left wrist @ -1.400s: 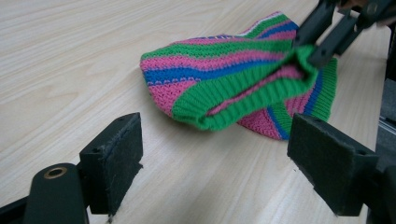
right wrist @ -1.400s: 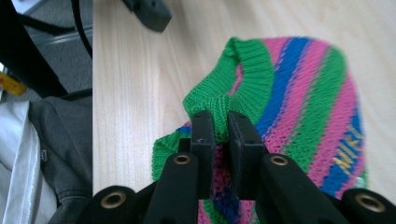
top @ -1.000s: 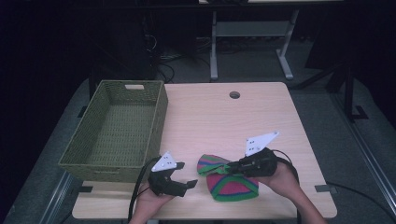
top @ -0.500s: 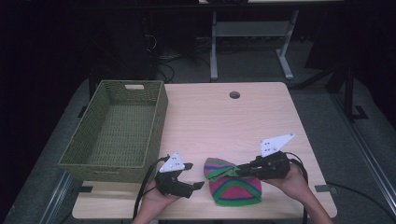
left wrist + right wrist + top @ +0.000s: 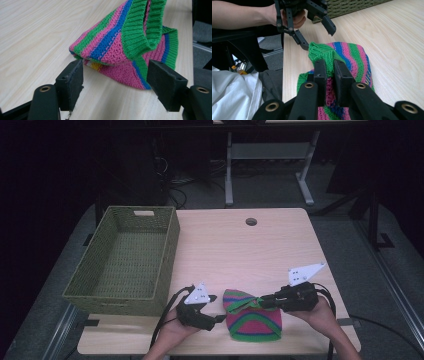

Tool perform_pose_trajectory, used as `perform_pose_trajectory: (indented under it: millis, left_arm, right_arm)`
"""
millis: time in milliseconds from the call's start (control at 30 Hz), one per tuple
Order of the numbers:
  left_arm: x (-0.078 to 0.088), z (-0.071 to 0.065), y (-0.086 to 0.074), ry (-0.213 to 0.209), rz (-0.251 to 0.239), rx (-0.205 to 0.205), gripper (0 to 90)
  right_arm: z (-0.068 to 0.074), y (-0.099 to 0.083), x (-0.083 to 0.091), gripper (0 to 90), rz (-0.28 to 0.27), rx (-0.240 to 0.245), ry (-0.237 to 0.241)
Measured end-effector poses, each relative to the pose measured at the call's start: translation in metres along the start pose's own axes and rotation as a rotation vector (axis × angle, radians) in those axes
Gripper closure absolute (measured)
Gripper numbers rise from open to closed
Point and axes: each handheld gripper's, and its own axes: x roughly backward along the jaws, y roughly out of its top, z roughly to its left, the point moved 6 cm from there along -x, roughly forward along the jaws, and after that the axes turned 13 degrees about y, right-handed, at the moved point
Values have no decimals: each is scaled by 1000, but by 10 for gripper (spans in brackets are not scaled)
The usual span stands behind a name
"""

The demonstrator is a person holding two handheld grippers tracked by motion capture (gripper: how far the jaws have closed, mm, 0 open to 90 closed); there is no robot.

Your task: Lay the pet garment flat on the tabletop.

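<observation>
Striped knit hat (image 5: 254,317) is laid at the near edge of a pale wood table (image 5: 240,250), its green rim pinched by the right gripper (image 5: 263,301). The left gripper (image 5: 220,309) is spread just beside it, having just been closing. A woven basket (image 5: 125,262) is set far left; dark floor surrounds.

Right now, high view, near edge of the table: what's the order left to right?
Green woven basket → left tongs, open beside the cloth → striped knitted cloth → right tongs, shut on the cloth's green rim → person's right hand.
</observation>
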Motion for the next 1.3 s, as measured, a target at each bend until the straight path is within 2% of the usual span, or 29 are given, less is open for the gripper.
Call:
perform_pose_trajectory:
  millis: [167, 333, 500, 600, 800, 1067, 1300]
  left_arm:
    - [-11, -2, 2, 14, 8, -64, 328]
    - [-20, -2, 3, 50, -4, -93, 376]
    - [-24, -3, 7, 60, -37, -127, 527]
    - [-24, -6, 11, 50, -71, -154, 641]
    - [-26, -11, 14, 6, -85, -165, 813]
    - [-18, -13, 15, -35, -89, -163, 844]
    - [-12, -15, 16, -50, -92, -165, 852]
  right_arm:
    - [-1, -2, 4, 810, -10, -9, 15]
    - [-3, -2, 4, 809, -9, -15, 22]
    - [-4, -4, 4, 809, -5, -19, 24]
    - [-4, -5, 7, 809, -1, -26, 22]
    - [-4, -9, 13, 809, -9, -34, 14]
    - [-8, -15, 18, 811, -1, -54, -1]
    - [-9, -17, 17, 811, 8, -58, -6]
